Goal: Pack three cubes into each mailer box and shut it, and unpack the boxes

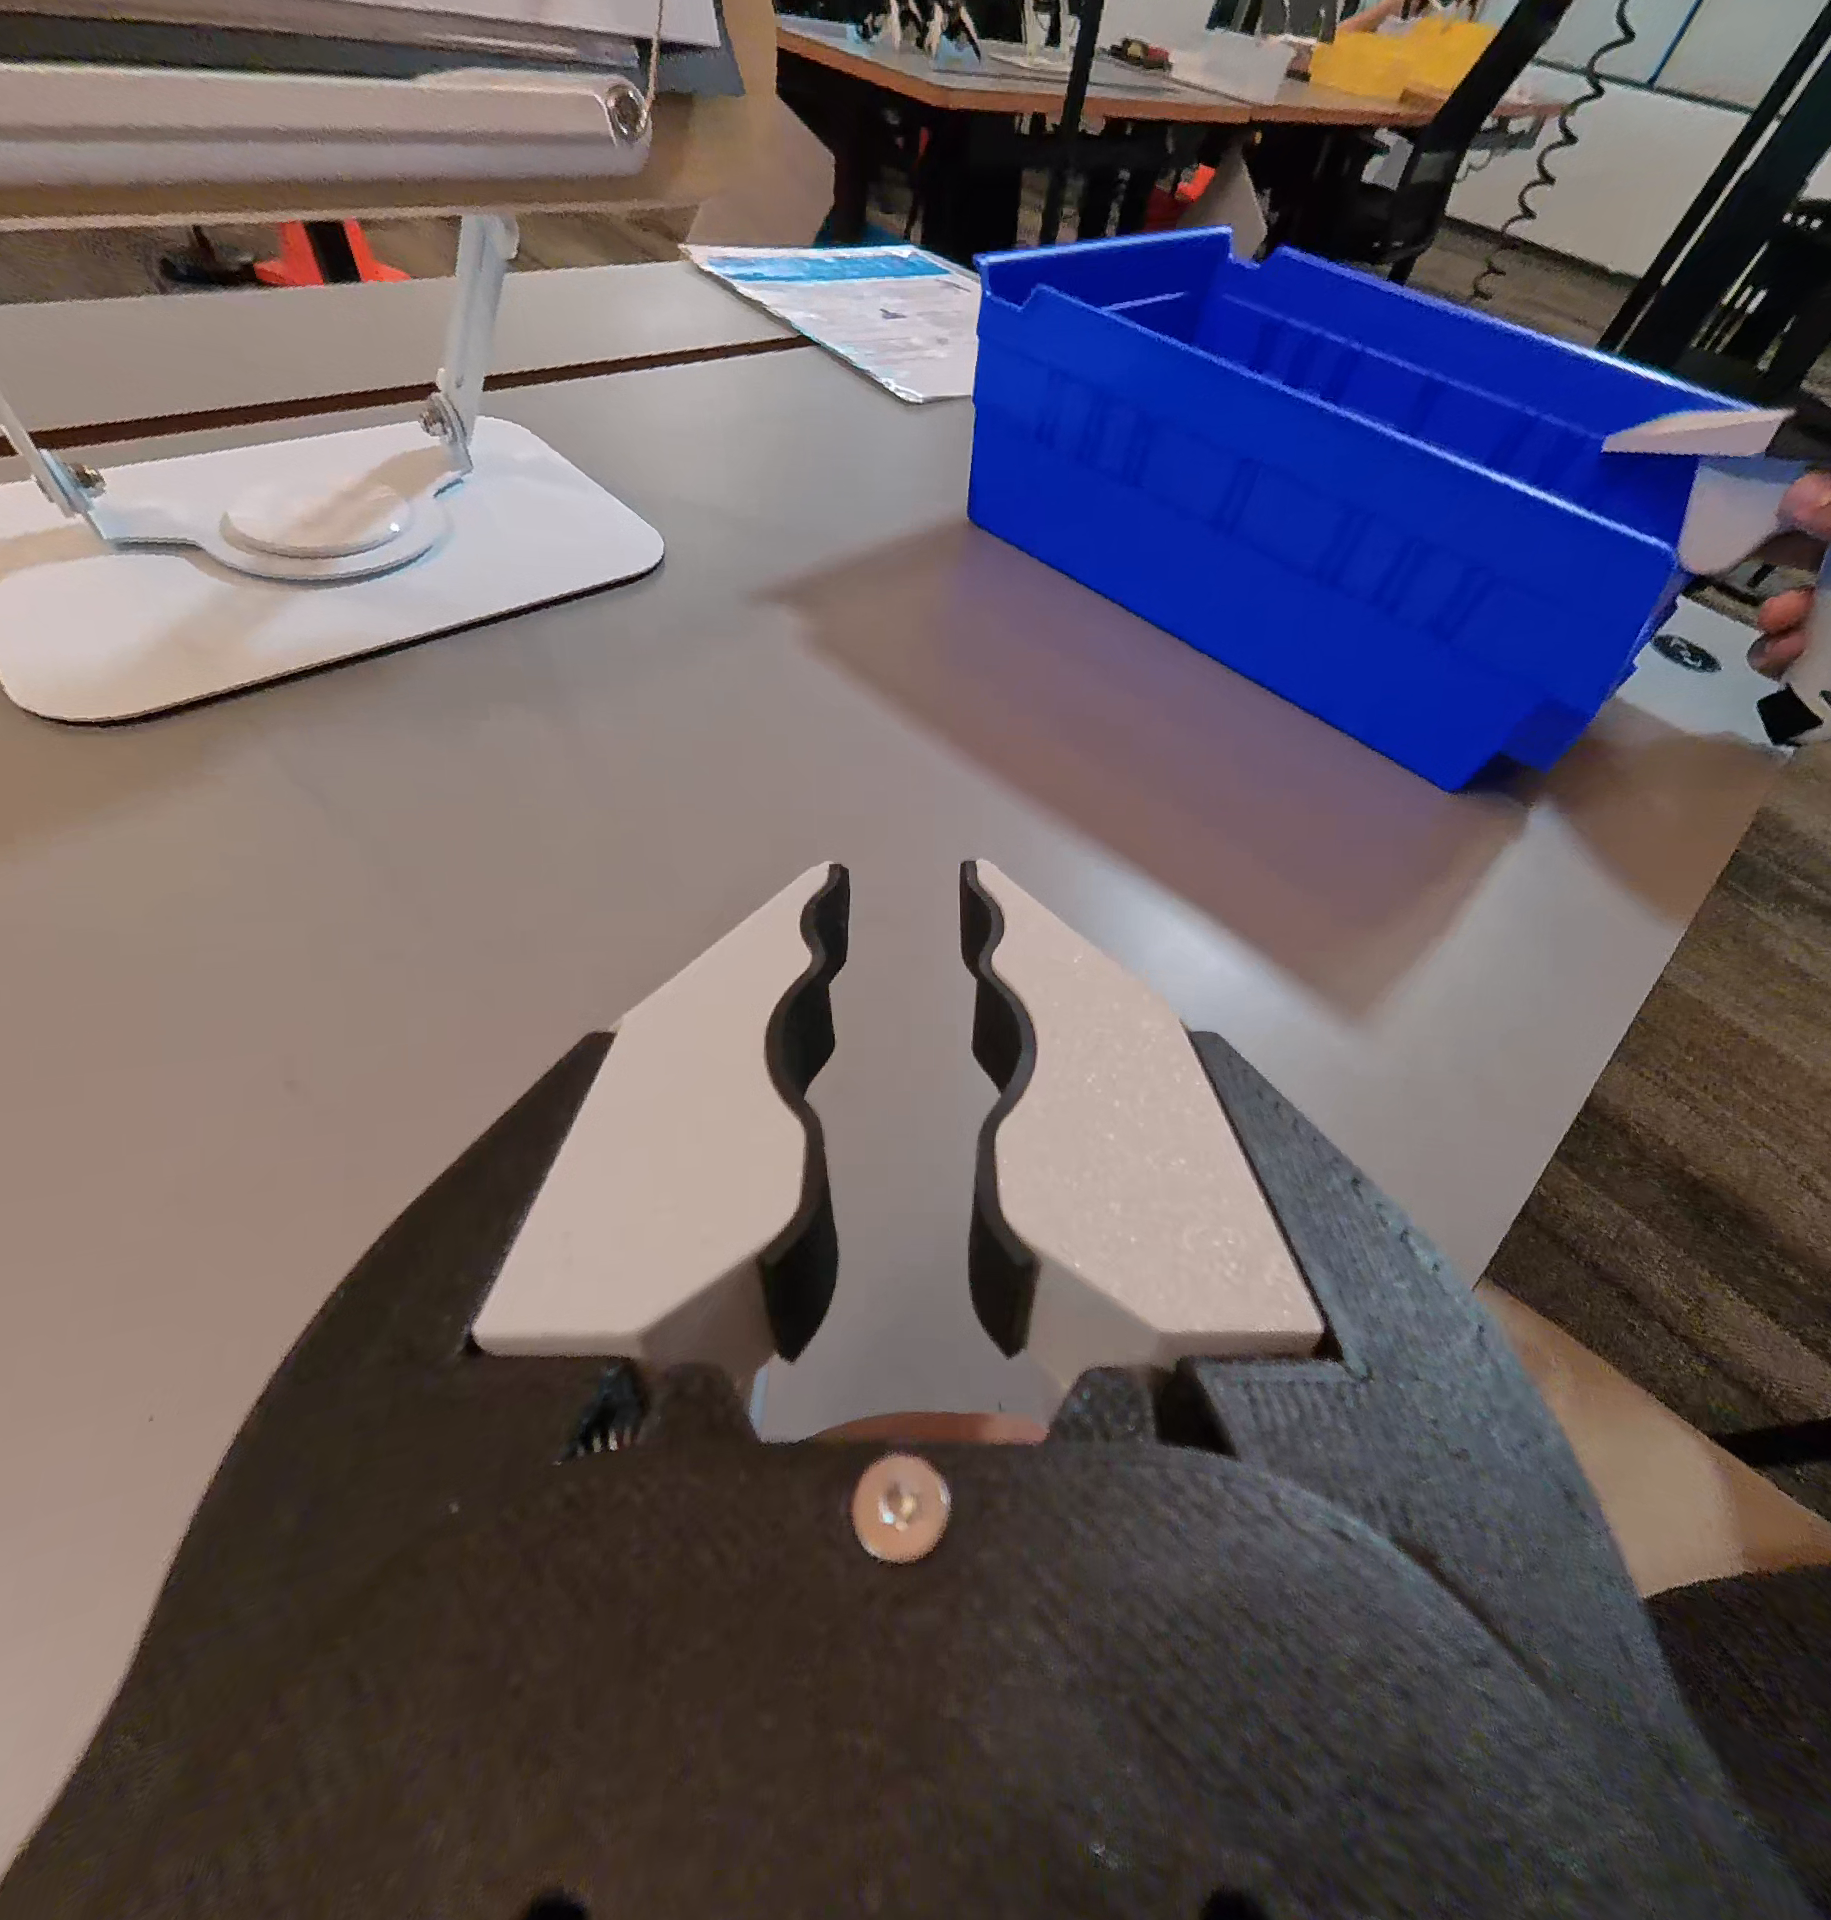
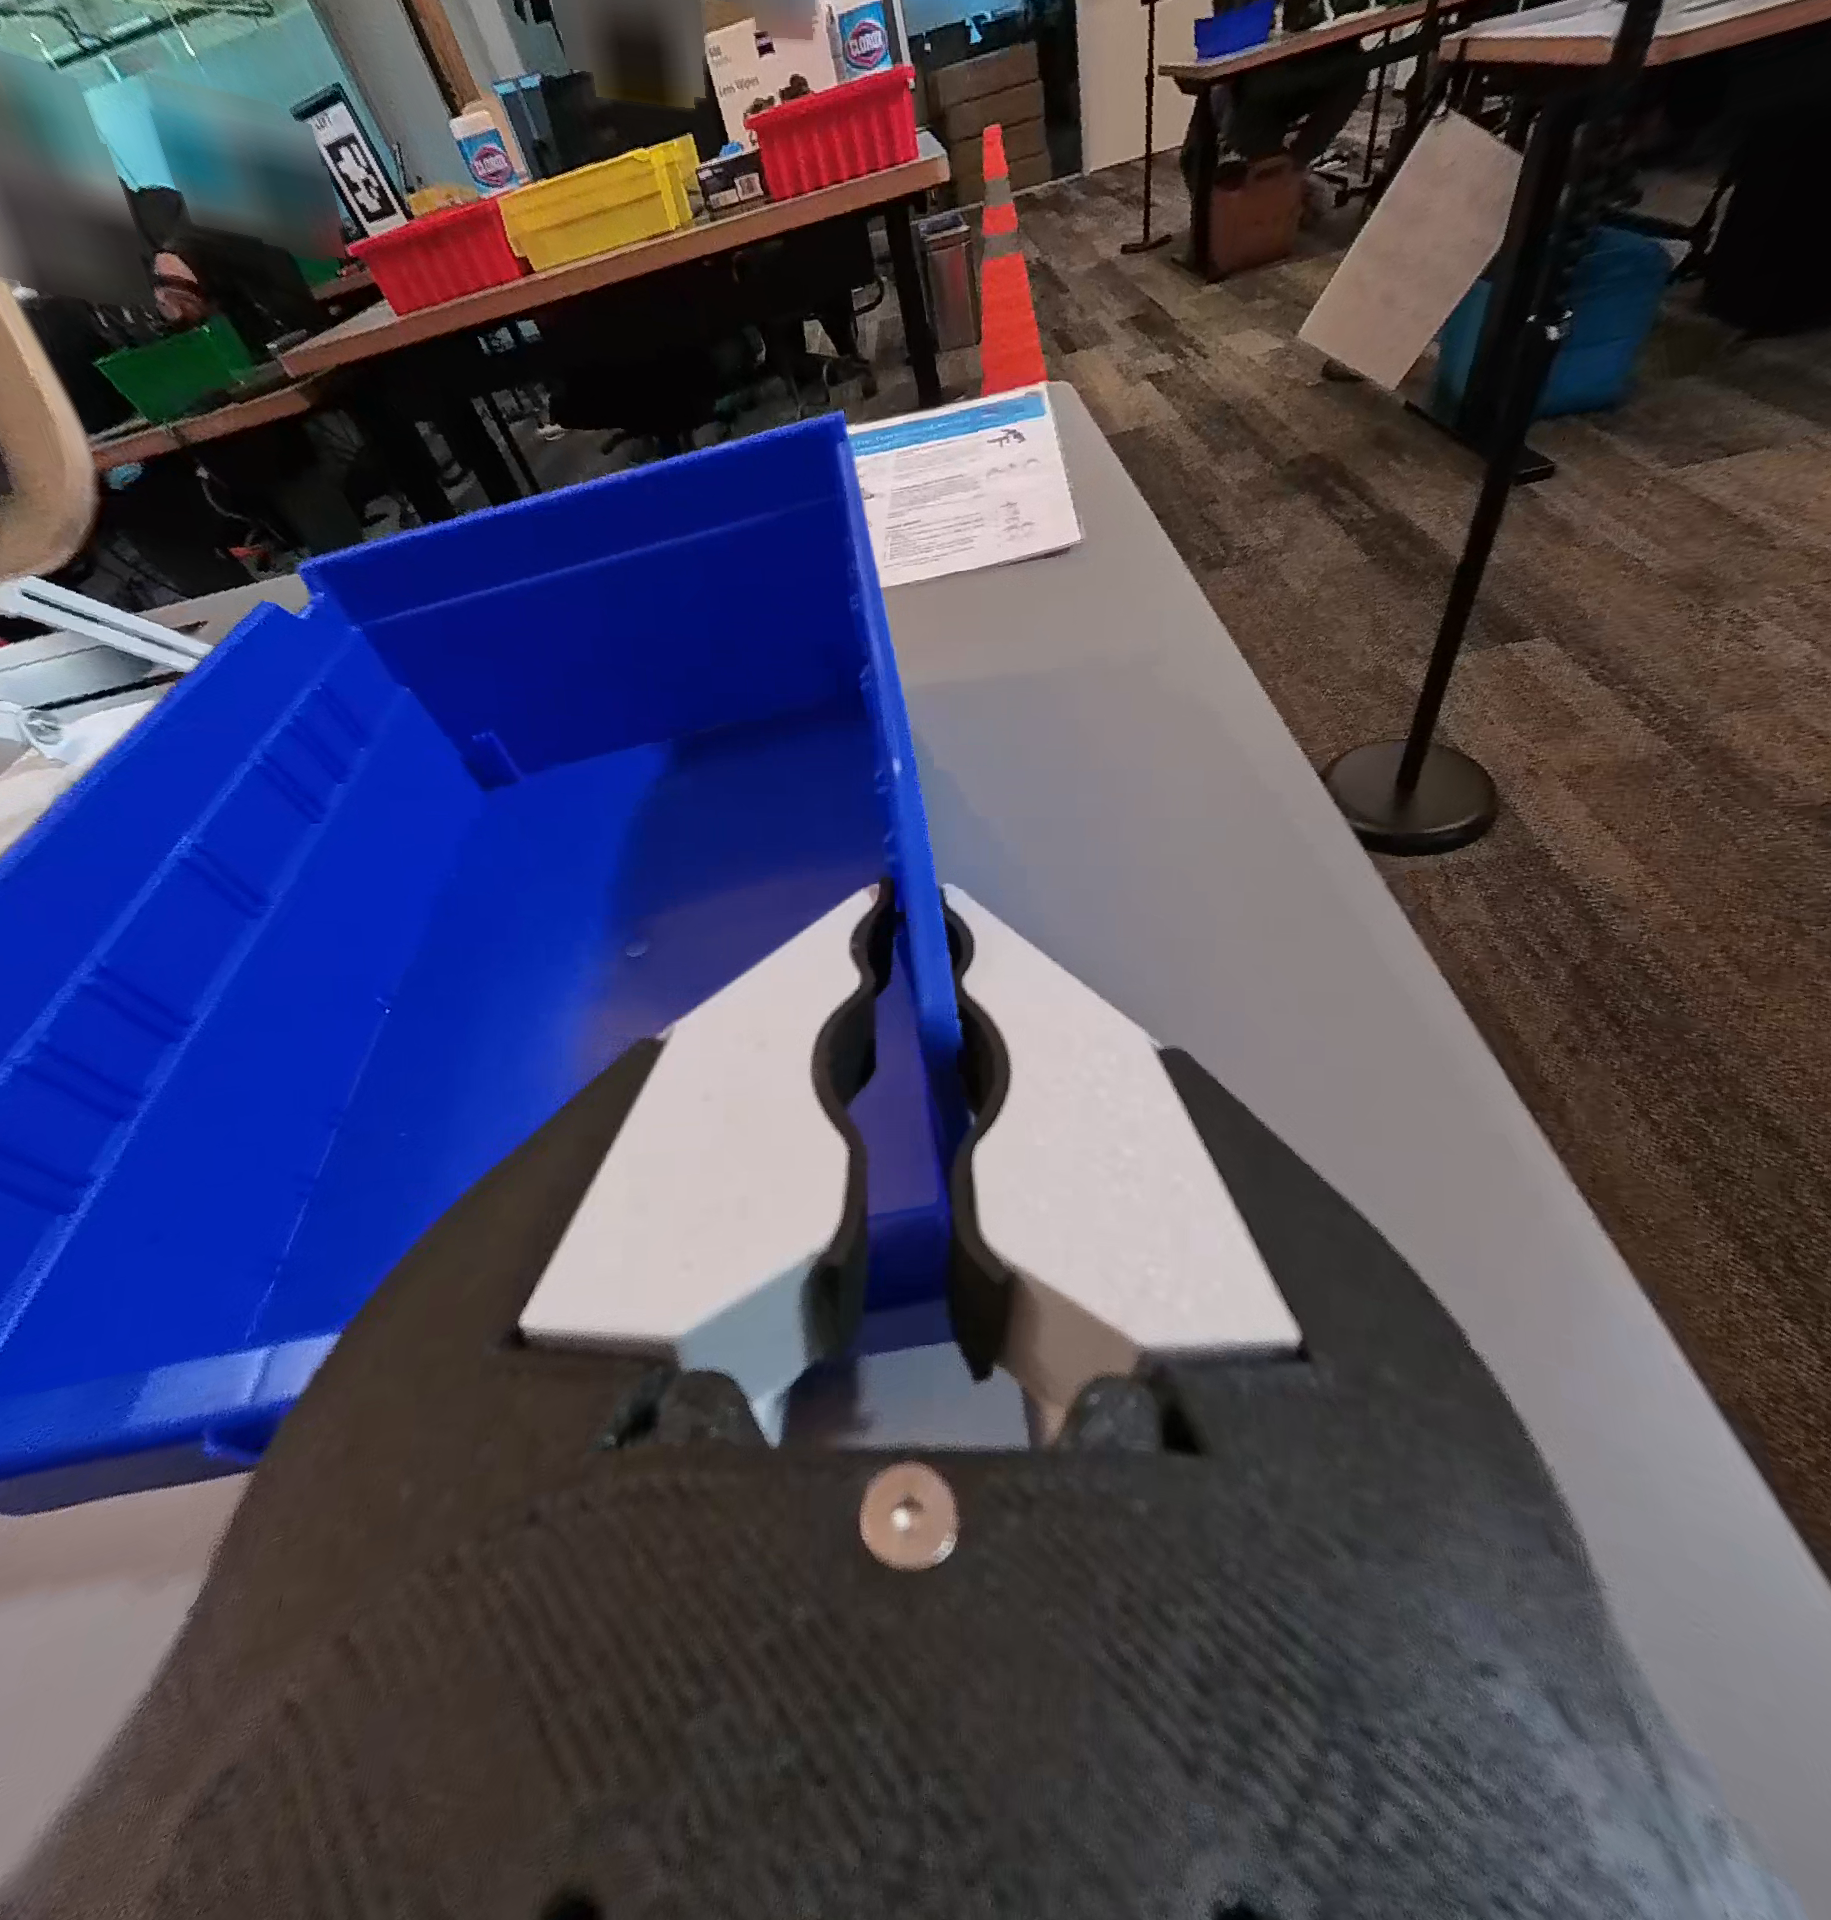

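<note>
A blue plastic bin (image 1: 1306, 499) stands at the right end of the grey table (image 1: 475, 935); its inside (image 2: 475, 935) holds nothing that I can see. My right gripper (image 2: 919, 902) is shut on the bin's right side wall (image 2: 926, 997), one finger inside and one outside. In the left wrist view it shows at the bin's far right end (image 1: 1711, 457) with a hand on its handle. My left gripper (image 1: 903, 883) hovers over bare table in front of the bin, its jaws a narrow gap apart and empty. No cubes or mailer boxes are in view.
A white stand with a flat base (image 1: 298, 561) sits at the left back of the table. A printed sheet (image 1: 869, 301) lies behind the bin. The table's right edge (image 2: 1410, 987) drops to carpet. A black pole stand (image 2: 1410, 790) is beside it. Other tables with coloured bins are beyond. Left tips to right tips: about 45 cm.
</note>
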Tool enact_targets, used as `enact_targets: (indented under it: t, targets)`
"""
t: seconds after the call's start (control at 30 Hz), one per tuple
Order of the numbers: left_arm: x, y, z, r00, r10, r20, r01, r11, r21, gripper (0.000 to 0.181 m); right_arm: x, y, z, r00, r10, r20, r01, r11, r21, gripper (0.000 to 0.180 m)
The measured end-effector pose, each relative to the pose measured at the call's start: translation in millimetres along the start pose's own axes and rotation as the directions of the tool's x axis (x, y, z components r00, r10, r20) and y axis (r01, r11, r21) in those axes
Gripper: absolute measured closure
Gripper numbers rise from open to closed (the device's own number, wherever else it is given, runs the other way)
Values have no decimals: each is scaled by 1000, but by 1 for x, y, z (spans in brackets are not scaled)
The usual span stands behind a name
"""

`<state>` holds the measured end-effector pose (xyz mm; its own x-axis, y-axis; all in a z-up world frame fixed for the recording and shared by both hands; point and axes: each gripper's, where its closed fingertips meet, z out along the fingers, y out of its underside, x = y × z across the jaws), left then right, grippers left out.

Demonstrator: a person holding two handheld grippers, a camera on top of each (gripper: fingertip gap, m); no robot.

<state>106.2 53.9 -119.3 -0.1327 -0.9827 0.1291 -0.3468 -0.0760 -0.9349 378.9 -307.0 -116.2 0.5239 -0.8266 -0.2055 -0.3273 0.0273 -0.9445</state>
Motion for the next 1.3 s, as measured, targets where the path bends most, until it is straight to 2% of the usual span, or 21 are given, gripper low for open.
enact_targets:
  t: [0.57,0.67,0.8,0.97,1.13,1.3]
  targets:
    - [4,6,-3,1000,25,12,-24,999,-21,160,0,-3,10,999,-2,-53,3,1000,17,171]
    - [8,9,-3,999,40,14,-40,999,-33,158,9,-1,7,992,1,-125,-1,1000,0,152]
    - [11,8,-3,997,69,22,-68,997,-30,157,9,-4,5,993,17,-117,-16,1000,7,149]
    - [14,7,-1,998,61,11,-61,998,-25,158,10,-3,1,994,41,-99,-40,999,9,151]
    - [15,0,-5,997,70,17,-70,997,12,160,5,-3,0,996,50,-76,-49,999,15,165]
    - [17,4,-2,997,80,8,-80,997,-6,160,5,-3,-4,994,17,-109,-19,1000,-22,170]
